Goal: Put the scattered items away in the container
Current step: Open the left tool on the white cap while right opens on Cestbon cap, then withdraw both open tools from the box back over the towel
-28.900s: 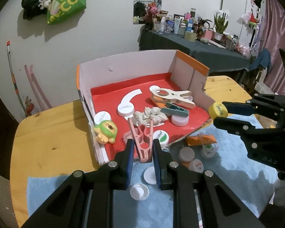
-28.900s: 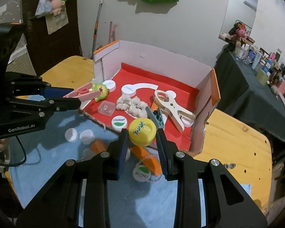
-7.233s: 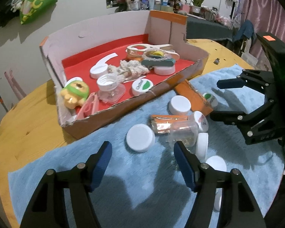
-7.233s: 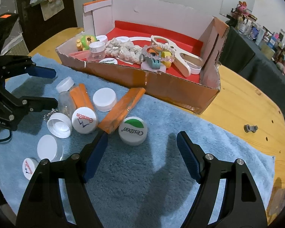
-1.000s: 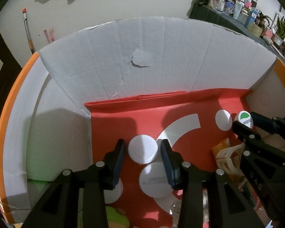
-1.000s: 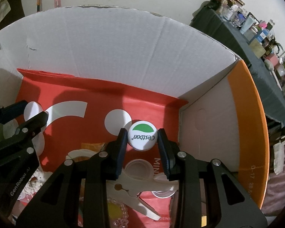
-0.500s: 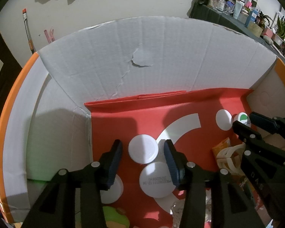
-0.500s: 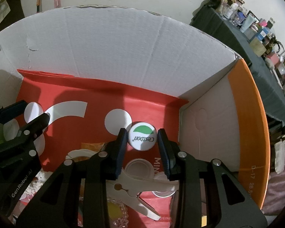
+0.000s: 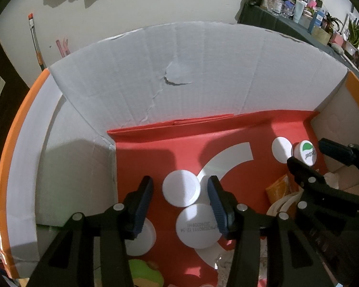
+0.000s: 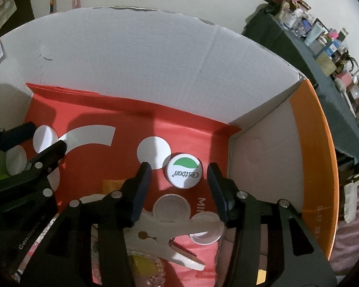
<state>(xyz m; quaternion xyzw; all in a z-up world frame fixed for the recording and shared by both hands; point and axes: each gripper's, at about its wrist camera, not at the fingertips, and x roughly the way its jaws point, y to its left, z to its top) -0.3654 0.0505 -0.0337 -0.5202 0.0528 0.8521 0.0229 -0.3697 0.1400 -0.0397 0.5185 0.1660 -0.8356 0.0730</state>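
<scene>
Both grippers hang inside the cardboard box, which has white walls and a red floor. My left gripper is open. A plain white cap lies loose on the floor between its fingers, with a gap on each side. My right gripper has its jaws opening. A white cap with a green label lies flat between them, and neither pad touches it. In the left wrist view the right gripper shows at the right, over that same green-labelled cap. In the right wrist view the left gripper shows at the left.
On the box floor lie a date-printed white cap, another white cap, a green toy, an orange wrapper, a cream clothespin and a clear lid. The box's orange-edged side wall stands close on the right.
Both pairs of jaws have spread apart. The white cap and the green-labelled cap have been let go and rest on the red floor. Neither hand has shifted.
</scene>
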